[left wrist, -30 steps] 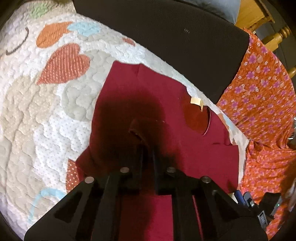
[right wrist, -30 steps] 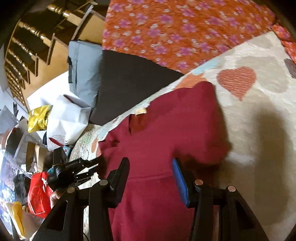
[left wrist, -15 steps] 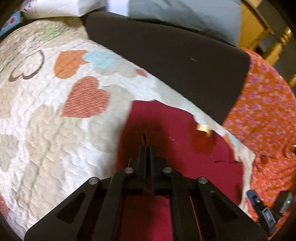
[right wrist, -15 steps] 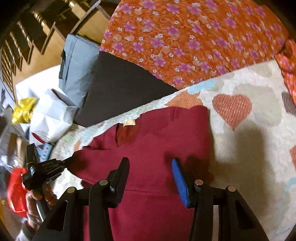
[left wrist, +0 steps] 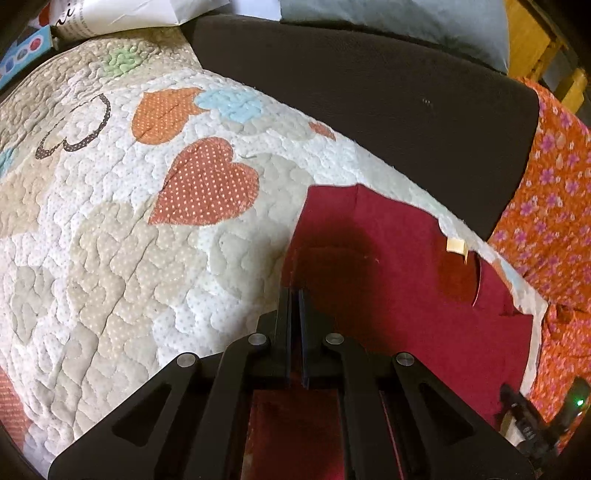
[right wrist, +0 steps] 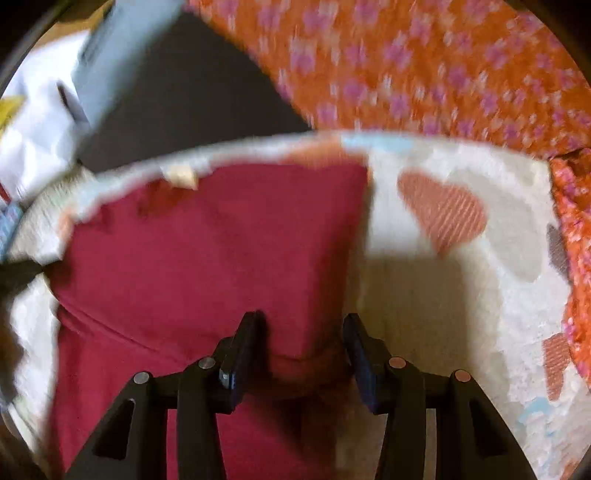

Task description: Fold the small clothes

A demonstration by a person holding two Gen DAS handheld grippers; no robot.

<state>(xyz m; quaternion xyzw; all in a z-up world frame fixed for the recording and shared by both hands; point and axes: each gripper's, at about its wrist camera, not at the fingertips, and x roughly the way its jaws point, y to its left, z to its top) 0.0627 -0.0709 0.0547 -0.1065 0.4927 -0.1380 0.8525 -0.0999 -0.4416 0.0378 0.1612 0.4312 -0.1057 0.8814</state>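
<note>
A maroon shirt (left wrist: 399, 280) with a tan neck tag (left wrist: 455, 245) lies flat on the heart-patterned quilt (left wrist: 147, 258). My left gripper (left wrist: 295, 295) is shut at the shirt's left edge, and a thin strip of maroon cloth shows between its pads. In the right wrist view, which is motion-blurred, the same shirt (right wrist: 221, 240) fills the middle. My right gripper (right wrist: 303, 328) stands open low over the shirt's right edge. A folded corner of cloth lies between its fingers, and the pads do not press on it.
A dark cushion (left wrist: 369, 92) and a grey pillow (left wrist: 388, 22) lie beyond the quilt. Orange flowered fabric (left wrist: 554, 206) covers the right side, also orange flowered fabric (right wrist: 424, 74) at the top. White paper bags (right wrist: 33, 122) sit at the far left.
The left gripper, first holding a raised fold, has shifted toward the shirt's left edge and the cloth now lies flat. The right gripper has sunk closer to the shirt and rolled.
</note>
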